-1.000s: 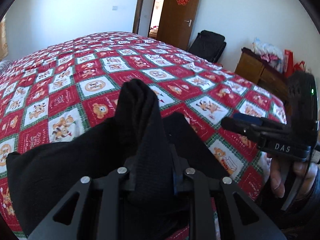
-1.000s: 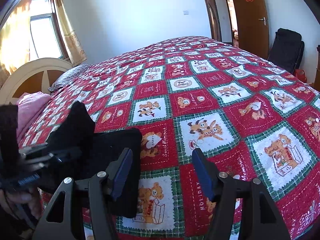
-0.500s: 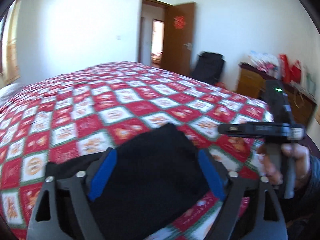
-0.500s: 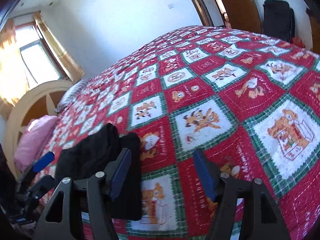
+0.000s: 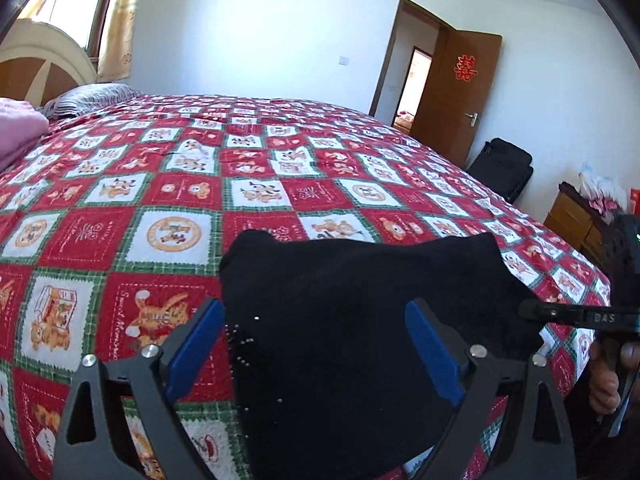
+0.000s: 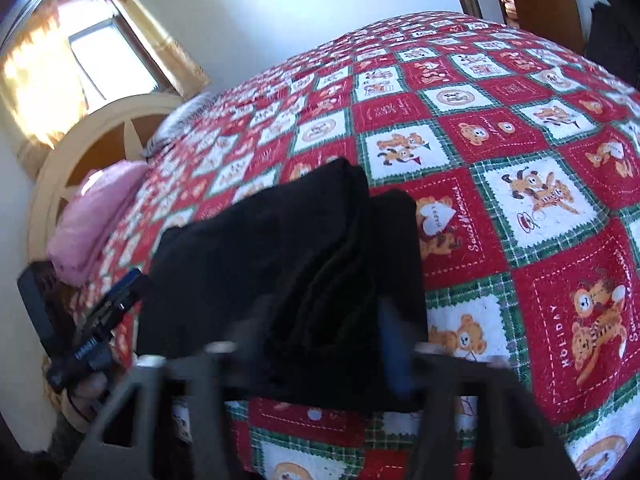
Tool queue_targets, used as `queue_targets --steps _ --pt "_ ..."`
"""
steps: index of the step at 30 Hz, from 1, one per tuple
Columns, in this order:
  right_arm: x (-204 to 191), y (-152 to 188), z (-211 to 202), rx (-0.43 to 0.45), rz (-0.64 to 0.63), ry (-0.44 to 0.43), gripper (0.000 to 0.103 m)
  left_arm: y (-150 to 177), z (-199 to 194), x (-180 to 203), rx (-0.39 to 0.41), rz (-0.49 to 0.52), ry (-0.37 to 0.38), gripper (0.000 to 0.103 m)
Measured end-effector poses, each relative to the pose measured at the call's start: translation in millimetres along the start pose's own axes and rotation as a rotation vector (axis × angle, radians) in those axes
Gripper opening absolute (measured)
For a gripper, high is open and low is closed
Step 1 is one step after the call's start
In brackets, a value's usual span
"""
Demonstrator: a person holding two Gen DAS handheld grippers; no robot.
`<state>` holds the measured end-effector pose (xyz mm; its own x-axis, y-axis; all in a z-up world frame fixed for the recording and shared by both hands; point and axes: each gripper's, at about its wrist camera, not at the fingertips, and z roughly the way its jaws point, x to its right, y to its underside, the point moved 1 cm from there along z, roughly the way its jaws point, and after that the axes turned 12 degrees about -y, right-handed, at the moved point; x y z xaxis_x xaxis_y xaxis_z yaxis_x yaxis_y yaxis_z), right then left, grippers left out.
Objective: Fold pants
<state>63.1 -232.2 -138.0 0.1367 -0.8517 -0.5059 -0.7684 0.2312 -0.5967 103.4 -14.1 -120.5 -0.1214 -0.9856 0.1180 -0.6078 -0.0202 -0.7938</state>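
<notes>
Black pants (image 5: pixel 360 320) lie folded at bed's (image 5: pixel 200 184) 6 o'clock edge. Left gripper (image 5: pixel 316 344) gapes, opening, grips nothing. Right gripper (image 6: pixel 320 344) closing on pants' layered edge; pinch all layers w/ care.

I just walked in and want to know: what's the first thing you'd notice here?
The red, white and green teddy-bear quilt covering the whole bed grabs the eye first. Near its front edge lies a folded pair of black pants, with the left gripper spread wide around them and the right gripper closing on their thick folded edge. A pink blanket sits by the headboard.
</notes>
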Motion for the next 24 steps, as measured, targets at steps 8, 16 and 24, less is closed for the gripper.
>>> queue_targets --steps 8,16,24 --pt "17.5 12.1 -22.1 0.014 0.006 0.023 0.017 6.4 4.4 1.5 -0.009 0.025 -0.008 0.100" --pt "27.4 8.5 -26.1 0.045 0.003 0.117 0.050 6.9 3.6 -3.9 -0.004 0.034 -0.044 0.100" --pt "-29.6 -16.5 -29.8 0.178 -0.197 0.047 0.057 -20.1 19.6 -2.2 0.036 0.087 -0.175 0.103"
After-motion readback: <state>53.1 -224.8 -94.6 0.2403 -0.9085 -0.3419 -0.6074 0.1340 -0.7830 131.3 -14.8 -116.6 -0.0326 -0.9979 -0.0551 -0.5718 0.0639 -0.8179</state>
